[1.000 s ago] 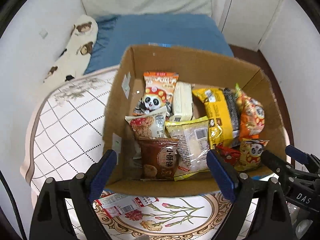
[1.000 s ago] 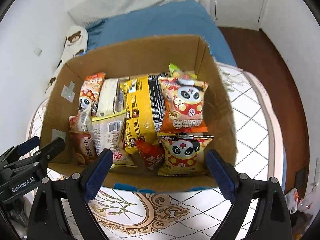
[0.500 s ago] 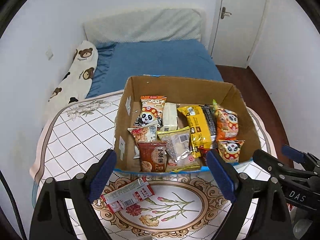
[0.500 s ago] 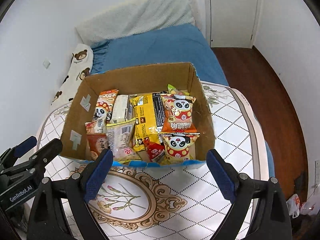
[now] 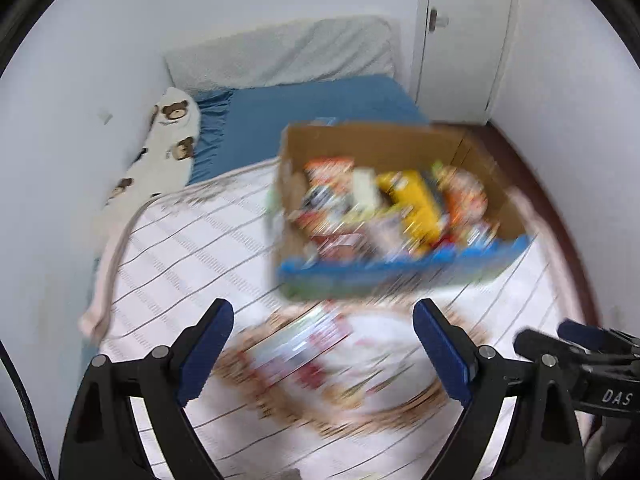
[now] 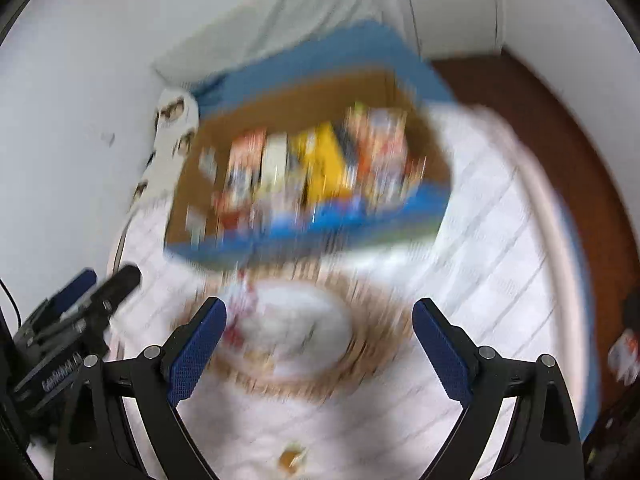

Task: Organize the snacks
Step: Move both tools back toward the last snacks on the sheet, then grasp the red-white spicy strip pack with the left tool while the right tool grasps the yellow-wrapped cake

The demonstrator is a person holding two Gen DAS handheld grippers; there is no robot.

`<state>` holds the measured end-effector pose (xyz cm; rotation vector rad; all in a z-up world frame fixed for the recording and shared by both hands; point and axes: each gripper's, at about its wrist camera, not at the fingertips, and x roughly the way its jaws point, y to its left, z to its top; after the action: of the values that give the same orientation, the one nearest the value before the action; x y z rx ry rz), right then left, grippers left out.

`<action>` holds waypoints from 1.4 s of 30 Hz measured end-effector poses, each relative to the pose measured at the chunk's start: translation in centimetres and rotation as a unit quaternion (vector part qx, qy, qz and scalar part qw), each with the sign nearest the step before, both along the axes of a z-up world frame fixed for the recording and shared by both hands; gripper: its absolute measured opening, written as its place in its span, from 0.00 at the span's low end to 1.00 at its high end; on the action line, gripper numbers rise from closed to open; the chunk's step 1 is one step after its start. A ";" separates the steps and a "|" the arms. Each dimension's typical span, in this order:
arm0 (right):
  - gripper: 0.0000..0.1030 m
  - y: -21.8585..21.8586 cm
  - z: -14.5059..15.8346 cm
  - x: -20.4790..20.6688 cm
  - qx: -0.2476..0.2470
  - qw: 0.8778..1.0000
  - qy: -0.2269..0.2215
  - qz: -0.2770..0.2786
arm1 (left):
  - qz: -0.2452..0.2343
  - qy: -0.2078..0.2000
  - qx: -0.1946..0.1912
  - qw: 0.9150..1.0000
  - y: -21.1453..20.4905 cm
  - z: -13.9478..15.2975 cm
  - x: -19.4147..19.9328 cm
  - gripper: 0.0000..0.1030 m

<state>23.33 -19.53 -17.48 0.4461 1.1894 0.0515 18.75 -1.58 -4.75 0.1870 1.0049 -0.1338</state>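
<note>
White grid-patterned cloth (image 5: 192, 248) under cardboard box (image 5: 384, 148) of blurred snack packets (image 5: 412, 204). Loose packet (image 5: 304, 348) before box. Left gripper (image 5: 324, 344), right gripper (image 6: 320, 340): jaws wide, empty.

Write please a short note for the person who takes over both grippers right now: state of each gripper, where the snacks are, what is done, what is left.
Left gripper: open, nothing between the fingers.
Right gripper: open, also holding nothing.
Cardboard box: on the quilted mat, full of snack packs.
One red and white packet lies on the mat outside the box, near the left gripper.
Done: most snacks are boxed.
Left: probably that loose packet. The pictures are blurred, so check first.
</note>
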 end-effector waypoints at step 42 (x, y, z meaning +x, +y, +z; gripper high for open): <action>0.42 7.2 -18.9 -7.4 0.006 0.985 0.171 0.002 | -0.310 0.142 0.254 0.905 -4.1 -21.7 4.5 0.89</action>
<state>15.89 -12.33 -36.36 0.4751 1.5282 -0.0161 23.23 -5.72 -26.42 0.9923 1.2286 -0.4910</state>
